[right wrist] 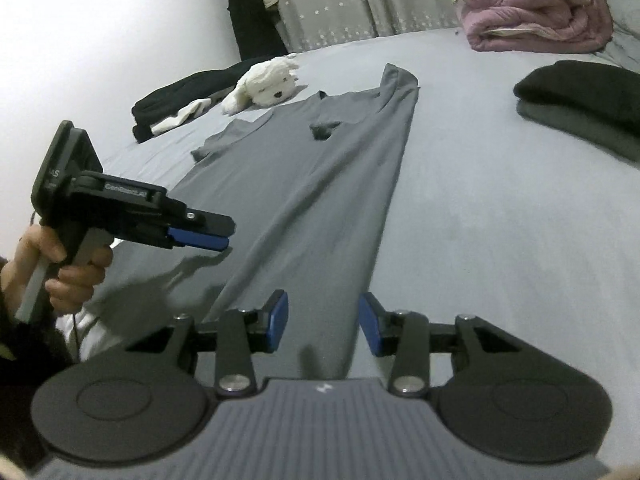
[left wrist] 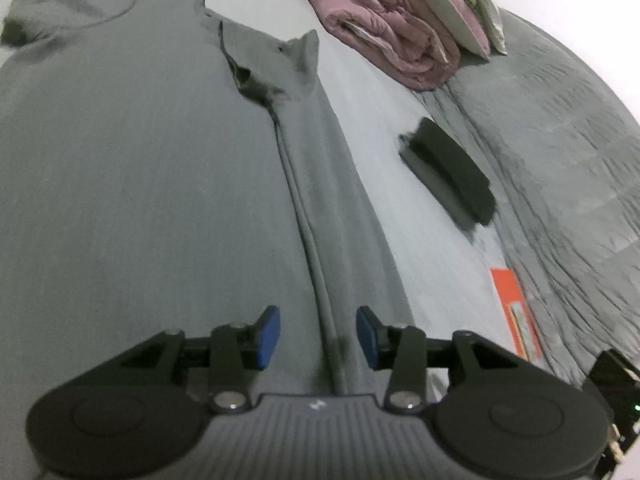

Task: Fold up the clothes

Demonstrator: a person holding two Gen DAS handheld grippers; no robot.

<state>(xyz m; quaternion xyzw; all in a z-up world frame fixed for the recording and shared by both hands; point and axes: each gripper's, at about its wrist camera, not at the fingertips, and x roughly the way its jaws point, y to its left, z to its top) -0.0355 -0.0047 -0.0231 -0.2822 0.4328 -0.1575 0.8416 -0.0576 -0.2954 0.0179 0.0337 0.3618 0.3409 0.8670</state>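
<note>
The grey T-shirt [left wrist: 140, 160] lies flat on the bed [right wrist: 500, 220], filling the left and middle of the left wrist view, with one long side already turned inward so that a doubled strip runs from the lower middle up toward the sleeve at the upper middle; that reads as the first lengthwise fold laid down, which would be why both tools hang above the near end of the strip with nothing in them. The left gripper [left wrist: 318, 336] has its blue pads apart, with the fold line running up between them in the picture but untouched. The right gripper [right wrist: 323, 322] is likewise parted and empty over the hem. At the left of the right wrist view a hand [right wrist: 72, 276] holds the other tool by its handle. Around the shirt: a folded dark stack [right wrist: 580, 104] at the right, a rolled pink blanket [right wrist: 532, 16] upper right, a white plush toy [right wrist: 264, 84] and dark clothes [right wrist: 180, 100] upper left, all apart from the shirt. Nothing blocks the unfolded side.
</note>
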